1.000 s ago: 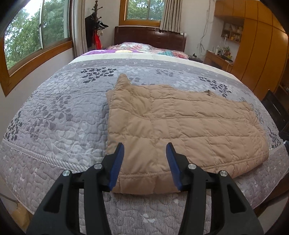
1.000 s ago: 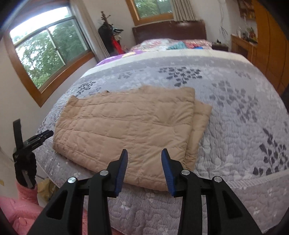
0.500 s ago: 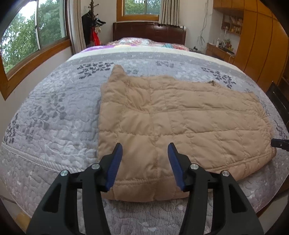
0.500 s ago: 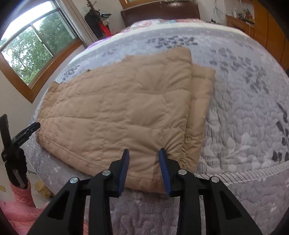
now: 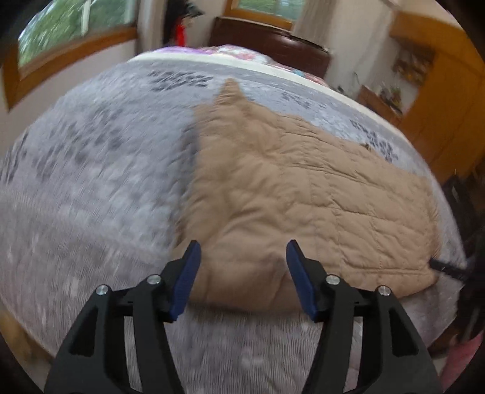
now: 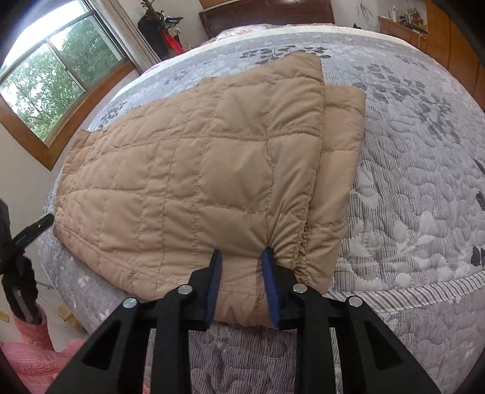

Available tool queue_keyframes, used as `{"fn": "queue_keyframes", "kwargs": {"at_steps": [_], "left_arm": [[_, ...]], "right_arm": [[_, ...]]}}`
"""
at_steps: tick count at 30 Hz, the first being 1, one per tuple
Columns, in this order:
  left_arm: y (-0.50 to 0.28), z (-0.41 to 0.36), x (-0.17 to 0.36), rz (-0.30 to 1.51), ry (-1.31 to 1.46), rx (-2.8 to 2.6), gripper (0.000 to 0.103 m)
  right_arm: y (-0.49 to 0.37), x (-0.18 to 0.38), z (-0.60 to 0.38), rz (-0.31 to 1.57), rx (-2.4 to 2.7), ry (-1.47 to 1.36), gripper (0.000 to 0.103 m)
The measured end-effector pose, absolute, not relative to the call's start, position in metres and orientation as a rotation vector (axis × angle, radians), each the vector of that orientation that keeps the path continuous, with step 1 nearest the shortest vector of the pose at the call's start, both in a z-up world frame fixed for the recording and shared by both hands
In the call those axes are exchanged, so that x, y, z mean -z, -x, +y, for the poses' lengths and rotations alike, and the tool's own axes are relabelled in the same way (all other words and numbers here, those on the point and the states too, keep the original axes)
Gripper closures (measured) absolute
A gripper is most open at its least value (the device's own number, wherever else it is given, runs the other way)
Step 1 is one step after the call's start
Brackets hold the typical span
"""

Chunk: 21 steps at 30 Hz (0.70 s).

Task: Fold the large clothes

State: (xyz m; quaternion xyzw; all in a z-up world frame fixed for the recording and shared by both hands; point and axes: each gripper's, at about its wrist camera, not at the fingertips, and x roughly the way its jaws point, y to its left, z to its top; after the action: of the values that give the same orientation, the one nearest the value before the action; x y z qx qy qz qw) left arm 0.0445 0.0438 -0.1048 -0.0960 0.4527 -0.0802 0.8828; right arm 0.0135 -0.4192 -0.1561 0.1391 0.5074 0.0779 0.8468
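Note:
A tan quilted jacket lies folded on the grey patterned bed; it also shows in the left wrist view. My right gripper straddles the jacket's near hem by its right corner, jaws narrowed and pinching a bulge of fabric between the blue pads. My left gripper is open wide just above the jacket's near left corner, nothing between its blue pads. The left gripper also shows at the left edge of the right wrist view.
The bed edge runs just below both grippers. A window is on the left wall, a dark headboard at the far end, wooden cabinets on the right. The person's pink sleeve is at lower left.
The right gripper has dropped onto the near hem and narrowed its jaws on the fabric. The left gripper has swung toward the near left corner and stays open; its view is motion-blurred.

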Motion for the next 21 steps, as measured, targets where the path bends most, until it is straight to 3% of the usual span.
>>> {"fn": "queue_keyframes", "kwargs": {"at_steps": [10, 16, 19, 21], "left_arm": [[-0.037, 0.087, 0.153, 1.039, 0.747, 0.242, 0.041], [-0.04, 0.099, 0.168, 0.947, 0.933, 0.234, 0.042], [-0.044, 0.098, 0.172, 0.934, 0.931, 0.206, 0.056], [-0.046, 0.094, 0.173, 0.918, 0.913, 0.203, 0.074]], "right_arm": [[-0.01, 0.156, -0.426, 1.062, -0.185, -0.312, 0.076], [-0.008, 0.156, -0.43, 1.056, -0.195, -0.318, 0.076], [-0.007, 0.156, -0.431, 1.054, -0.198, -0.32, 0.076], [-0.006, 0.157, -0.431, 1.052, -0.2, -0.325, 0.076]]}}
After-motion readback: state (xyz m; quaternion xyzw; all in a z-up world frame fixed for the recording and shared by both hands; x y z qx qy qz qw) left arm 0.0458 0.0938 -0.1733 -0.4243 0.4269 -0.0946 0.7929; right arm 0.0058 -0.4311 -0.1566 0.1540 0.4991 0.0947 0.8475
